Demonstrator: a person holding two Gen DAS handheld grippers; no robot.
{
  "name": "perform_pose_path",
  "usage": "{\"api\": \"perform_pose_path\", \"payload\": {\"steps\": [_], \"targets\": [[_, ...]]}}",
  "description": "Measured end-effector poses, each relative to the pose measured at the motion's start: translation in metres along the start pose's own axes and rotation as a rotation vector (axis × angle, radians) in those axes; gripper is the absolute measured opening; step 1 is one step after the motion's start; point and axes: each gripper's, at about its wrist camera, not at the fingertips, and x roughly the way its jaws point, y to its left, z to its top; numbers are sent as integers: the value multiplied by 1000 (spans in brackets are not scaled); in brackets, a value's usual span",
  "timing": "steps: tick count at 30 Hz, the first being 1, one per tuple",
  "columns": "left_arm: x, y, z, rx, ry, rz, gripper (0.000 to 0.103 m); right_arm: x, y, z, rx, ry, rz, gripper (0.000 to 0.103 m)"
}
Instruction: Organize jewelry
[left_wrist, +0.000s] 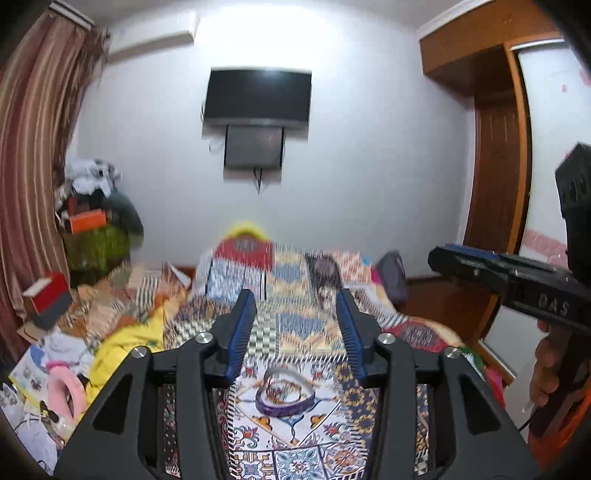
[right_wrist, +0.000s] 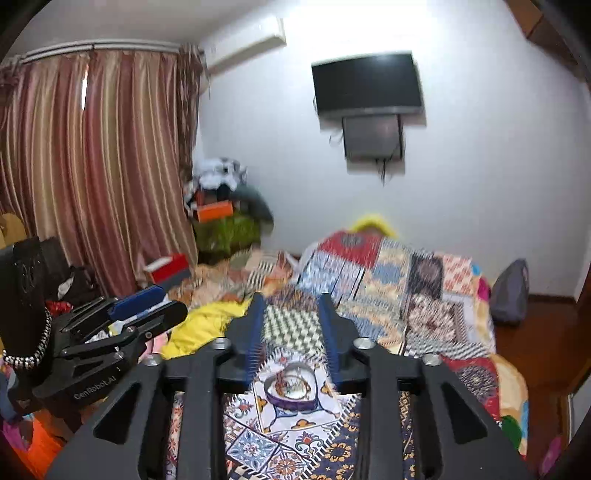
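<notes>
Heart-shaped dish on patchwork bedspread

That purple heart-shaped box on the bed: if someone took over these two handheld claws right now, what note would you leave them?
Left claw: open, empty, raised above the bed.
Right claw: open, empty, also raised.
The purple heart-shaped box sits open on the patterned quilt, just ahead of both claws; something small and mixed lies inside, too blurred to identify.
Done: nothing I can confirm.
Left: find the jewelry, sort it into the box. No loose pieces are clearly visible on the quilt.
</notes>
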Motion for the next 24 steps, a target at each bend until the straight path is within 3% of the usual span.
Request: {"api": "perform_pose_path", "payload": {"steps": [2,4,6,10,12,20,24], "targets": [[-20,-5,5,0,-47,10,53,-18,7,-1,4,-62,-18,55],[-32,-7,8,-4,-76,9,74,-29,14,-3,3,-106,-23,67],[-43,-8,9,-11,-106,24,88,-37,18,-5,3,-136,-46,76],[-59,-6,11,-16,-137,51,96,-43,22,-9,5,-172,-112,91],[-64,-5,10,-18,-145,60,98,-45,23,-11,17,-191,-149,103],[-72,-5,6,-25,-151,79,100,-57,32,-18,-12,-206,-200,103],[-72,-9,4,-25,-149,86,102,-60,31,-21,-4,-199,-185,103]]}}
